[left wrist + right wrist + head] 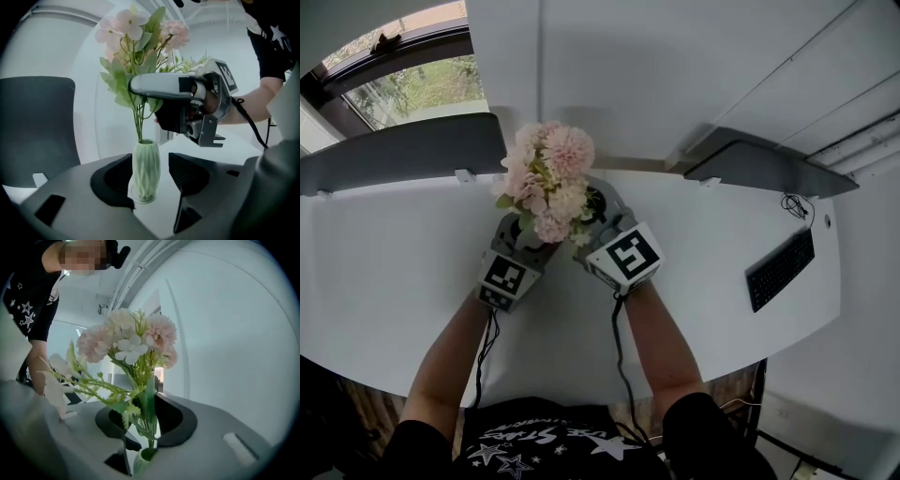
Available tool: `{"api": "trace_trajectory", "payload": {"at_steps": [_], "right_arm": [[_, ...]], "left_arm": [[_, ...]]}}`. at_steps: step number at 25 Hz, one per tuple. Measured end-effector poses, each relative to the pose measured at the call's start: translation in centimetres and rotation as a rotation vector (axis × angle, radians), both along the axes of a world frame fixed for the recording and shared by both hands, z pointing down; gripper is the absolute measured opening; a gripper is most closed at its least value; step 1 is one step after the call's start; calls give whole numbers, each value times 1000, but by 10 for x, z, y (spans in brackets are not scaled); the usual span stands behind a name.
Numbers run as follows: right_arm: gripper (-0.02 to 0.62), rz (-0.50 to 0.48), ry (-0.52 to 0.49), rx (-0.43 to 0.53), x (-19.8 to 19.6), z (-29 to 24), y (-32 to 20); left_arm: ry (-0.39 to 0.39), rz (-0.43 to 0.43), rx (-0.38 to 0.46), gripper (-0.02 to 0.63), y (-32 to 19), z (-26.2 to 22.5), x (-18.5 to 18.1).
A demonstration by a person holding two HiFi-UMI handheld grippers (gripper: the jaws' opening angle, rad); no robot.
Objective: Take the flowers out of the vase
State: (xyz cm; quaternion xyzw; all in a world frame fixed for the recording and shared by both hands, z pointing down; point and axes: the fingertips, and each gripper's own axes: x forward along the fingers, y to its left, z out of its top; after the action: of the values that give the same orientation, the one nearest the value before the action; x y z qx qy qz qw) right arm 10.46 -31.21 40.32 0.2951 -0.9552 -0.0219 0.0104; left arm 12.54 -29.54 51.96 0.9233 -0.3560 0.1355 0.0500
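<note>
White table (384, 272) fills the head view, edged at the back by grey panels (403, 150). One window (412, 89) is cut off at the top left corner, and a keyboard (780, 269) lies well apart to the right. Pink flowers (548, 183) are seen from above near the table's back edge. The vase is hidden under them in that view, as are the tips of both grippers.

The left gripper (525, 242) is held spread wide. In its own view the pale green vase (146, 171) is shown upright on the table between the jaws. A gap is visible on the vase's right side, and contact on its left is hard to judge.

The right gripper (149, 423) is pinched on the stems (151, 401) above the vase, with stems and leaves filling the narrow gap between its jaws. The stem ends are seen inside the vase. Only the vase's mouth is shown, at the bottom edge of the right gripper view.
</note>
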Motion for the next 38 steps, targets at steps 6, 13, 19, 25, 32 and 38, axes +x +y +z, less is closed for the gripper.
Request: {"api": "trace_trajectory", "payload": {"at_steps": [6,13,19,25,32,38], "right_arm": [[107,18,-24,30,2,-29,-1],[104,37,-60,85,11,-69,6],[100,57,-94,124,17,-98,14],[97,94,-89,116,25,-107,22],[94,169,-64,102,19,-90,58],[90,261,-33,38,10,-89,88]], "left_arm": [[7,-17,-1,247,-5,1,-4],[-19,-27,-21,247,-8,5,-11],[-18,-34,-43,247,-3,5,-19],[-14,-48,-38,247,14,-8,-31],[22,-35,-2,247,49,-8,-67],[34,-10,-30,247,79,-24,-104]]}}
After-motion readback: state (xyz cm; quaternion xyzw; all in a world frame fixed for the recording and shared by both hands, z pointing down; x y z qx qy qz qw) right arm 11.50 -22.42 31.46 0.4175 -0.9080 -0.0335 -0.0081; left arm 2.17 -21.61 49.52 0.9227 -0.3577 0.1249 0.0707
